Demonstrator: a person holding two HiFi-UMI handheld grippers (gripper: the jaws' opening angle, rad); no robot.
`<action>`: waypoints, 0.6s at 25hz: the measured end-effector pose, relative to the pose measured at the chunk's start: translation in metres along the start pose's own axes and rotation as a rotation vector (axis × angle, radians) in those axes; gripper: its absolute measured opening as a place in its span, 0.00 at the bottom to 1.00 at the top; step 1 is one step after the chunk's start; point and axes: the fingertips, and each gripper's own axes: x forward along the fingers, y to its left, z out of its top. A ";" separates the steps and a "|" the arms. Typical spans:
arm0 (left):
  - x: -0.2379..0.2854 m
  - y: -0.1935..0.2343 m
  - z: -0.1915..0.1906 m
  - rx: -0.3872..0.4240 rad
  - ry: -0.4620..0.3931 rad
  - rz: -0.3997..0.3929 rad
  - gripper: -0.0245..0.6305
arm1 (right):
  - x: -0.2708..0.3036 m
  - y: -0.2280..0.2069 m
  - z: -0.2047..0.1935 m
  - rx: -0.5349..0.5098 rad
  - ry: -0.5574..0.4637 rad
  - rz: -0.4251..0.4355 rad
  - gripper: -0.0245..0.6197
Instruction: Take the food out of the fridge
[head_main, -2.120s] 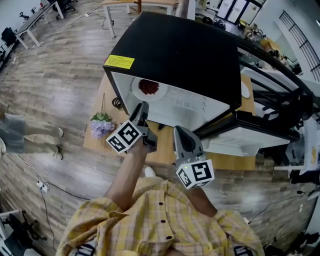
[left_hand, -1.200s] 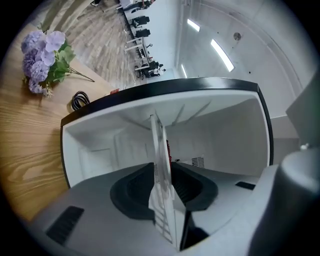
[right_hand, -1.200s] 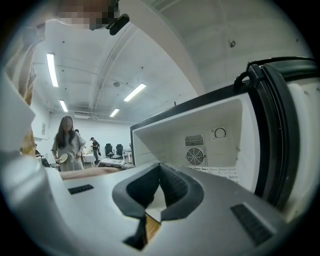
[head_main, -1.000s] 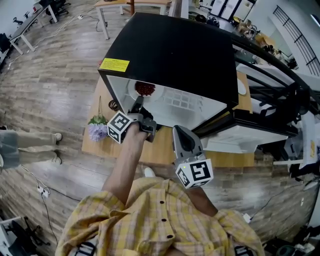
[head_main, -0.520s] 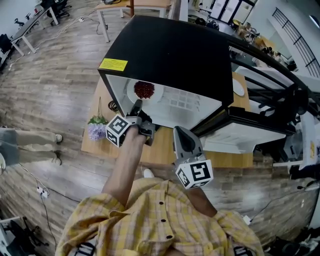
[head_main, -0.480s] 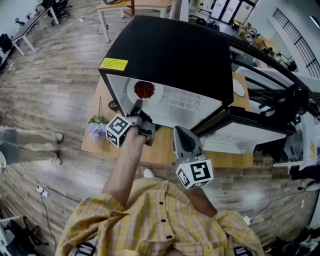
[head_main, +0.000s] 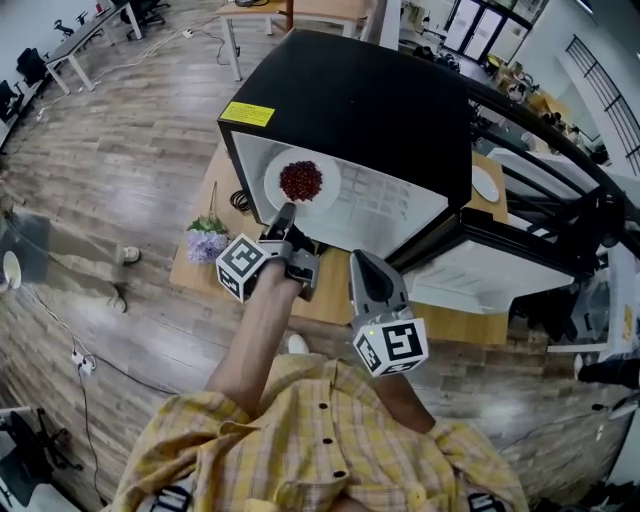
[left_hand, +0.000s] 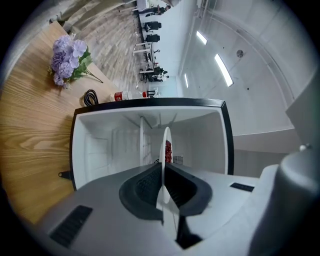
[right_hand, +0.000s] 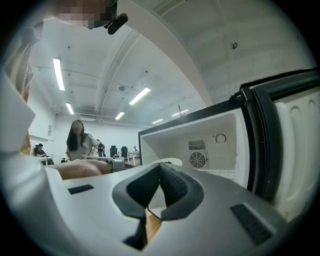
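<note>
A white plate with a heap of dark red food hangs at the mouth of the open black fridge. My left gripper is shut on the plate's near rim and points level into the fridge. In the left gripper view the plate shows edge-on between the pads, with the red food beyond them. My right gripper is lower and to the right, in front of the fridge. In the right gripper view its jaws are shut on nothing.
The fridge door stands swung open to the right. The fridge sits on a wooden table with purple flowers and a black cable coil to its left. A person stands in the background.
My left gripper has drawn back and slightly up with the plate, which now shows more fully at the fridge's opening. The right gripper has hardly moved.
</note>
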 end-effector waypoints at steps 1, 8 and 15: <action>-0.003 -0.003 -0.001 0.002 -0.002 -0.001 0.06 | -0.002 0.001 0.001 -0.002 -0.002 0.004 0.05; -0.032 -0.021 -0.016 0.010 -0.024 -0.011 0.06 | -0.017 0.002 0.005 -0.006 -0.014 0.018 0.05; -0.063 -0.040 -0.030 0.020 -0.053 -0.024 0.07 | -0.030 0.004 0.009 -0.009 -0.021 0.042 0.05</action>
